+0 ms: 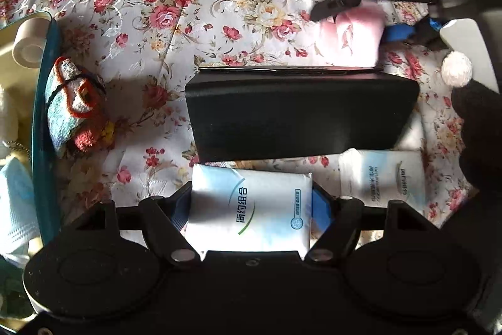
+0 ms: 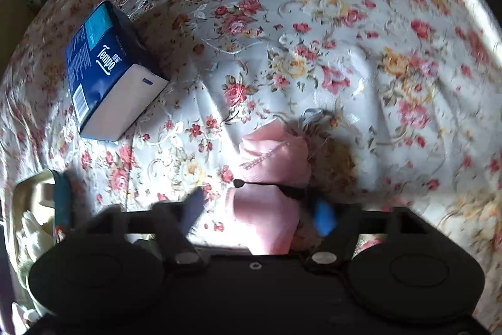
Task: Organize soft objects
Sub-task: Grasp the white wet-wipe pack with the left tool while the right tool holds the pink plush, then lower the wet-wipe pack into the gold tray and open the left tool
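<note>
A white tissue pack [image 1: 251,218] with green print lies on the floral bedspread, and my left gripper [image 1: 251,206] is shut on it, blue pads against both sides. A second white pack [image 1: 382,175] lies just to its right. Beyond a black wallet-like case [image 1: 298,112], my right gripper [image 1: 360,21] holds a pink soft pouch [image 1: 354,36]. In the right wrist view the pink pouch [image 2: 269,165], tied with a black cord, sits between the fingers of my right gripper [image 2: 260,209], the blue pad against its right side. The left finger is blurred.
A teal bin [image 1: 47,121] holding soft things stands at the left, its rim [image 2: 62,203] also showing in the right wrist view. A knitted toy [image 1: 75,105] leans against it. A blue Tempo tissue pack [image 2: 109,74] lies further back. A white pompom [image 1: 456,66] and a black glove [image 1: 480,131] are at the right.
</note>
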{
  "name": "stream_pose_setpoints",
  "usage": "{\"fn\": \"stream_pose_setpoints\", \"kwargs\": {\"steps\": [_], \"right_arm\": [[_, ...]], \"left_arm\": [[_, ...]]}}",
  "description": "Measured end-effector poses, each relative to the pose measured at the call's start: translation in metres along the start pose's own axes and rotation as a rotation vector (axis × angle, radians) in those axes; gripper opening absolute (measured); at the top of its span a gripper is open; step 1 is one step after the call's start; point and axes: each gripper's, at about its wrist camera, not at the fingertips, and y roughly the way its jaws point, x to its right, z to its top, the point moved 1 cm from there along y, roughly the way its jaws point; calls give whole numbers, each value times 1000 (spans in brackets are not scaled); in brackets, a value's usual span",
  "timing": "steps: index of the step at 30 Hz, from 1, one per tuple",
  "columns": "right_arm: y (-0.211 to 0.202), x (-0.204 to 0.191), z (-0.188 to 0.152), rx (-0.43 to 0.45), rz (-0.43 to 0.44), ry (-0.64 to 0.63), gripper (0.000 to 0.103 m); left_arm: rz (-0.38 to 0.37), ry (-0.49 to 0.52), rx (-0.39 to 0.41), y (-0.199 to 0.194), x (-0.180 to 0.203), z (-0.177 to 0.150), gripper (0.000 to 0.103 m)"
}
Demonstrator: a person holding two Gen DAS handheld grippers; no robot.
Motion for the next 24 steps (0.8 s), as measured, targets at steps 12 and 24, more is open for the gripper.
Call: {"fn": "stream_pose_setpoints", "kwargs": {"steps": [12,24], "right_arm": [[-38,12,10,187,128,27,38],[-37,-11,1,259,84,-67,38]], "left_arm": [[-10,-56,107,-52,-14,-5,69],[48,-152,312,-122,-57,-4,69]]}}
